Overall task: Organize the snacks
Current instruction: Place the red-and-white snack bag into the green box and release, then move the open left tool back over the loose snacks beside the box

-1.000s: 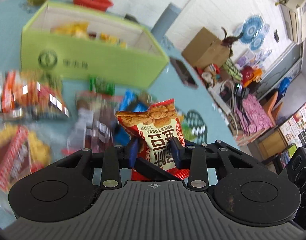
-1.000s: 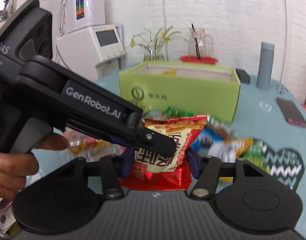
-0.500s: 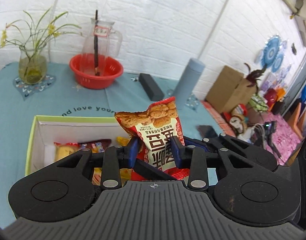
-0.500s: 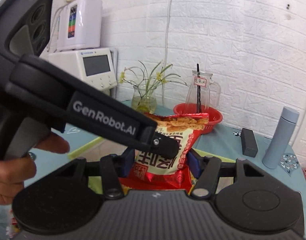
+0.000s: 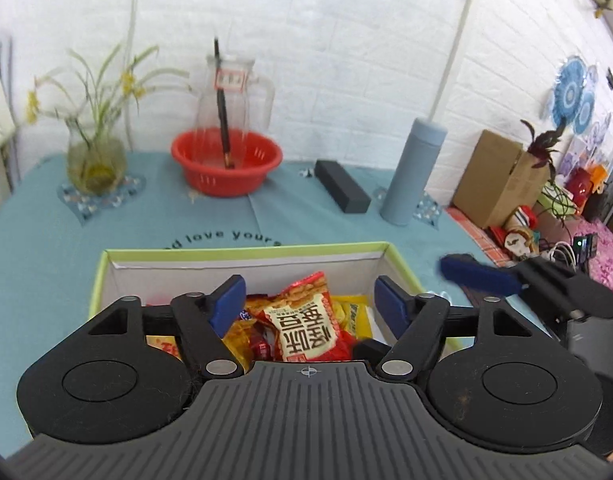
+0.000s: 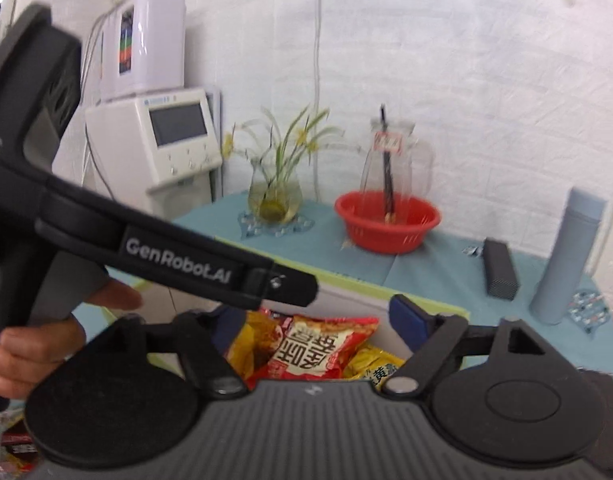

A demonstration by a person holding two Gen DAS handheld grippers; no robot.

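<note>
A red snack bag point(image 5: 306, 330) with Chinese print lies inside the green box point(image 5: 398, 258) on top of other yellow and red packets. My left gripper point(image 5: 309, 300) is open above the box, its blue pads apart on either side of the bag and not touching it. The same bag point(image 6: 318, 350) shows in the right wrist view between the spread blue pads of my right gripper point(image 6: 318, 316), which is open and empty. The left gripper's body point(image 6: 178, 256) crosses the right wrist view.
Behind the box stand a red basket point(image 5: 226, 164) with a glass jug, a flower vase point(image 5: 96, 160), a black case point(image 5: 342, 192) and a grey-blue bottle point(image 5: 412, 172). A water dispenser point(image 6: 158, 136) stands beside the table at left. Cardboard box and clutter are at right.
Both grippers carried the red bag from the table up over the green box. Both have opened, and the bag now lies inside the box.
</note>
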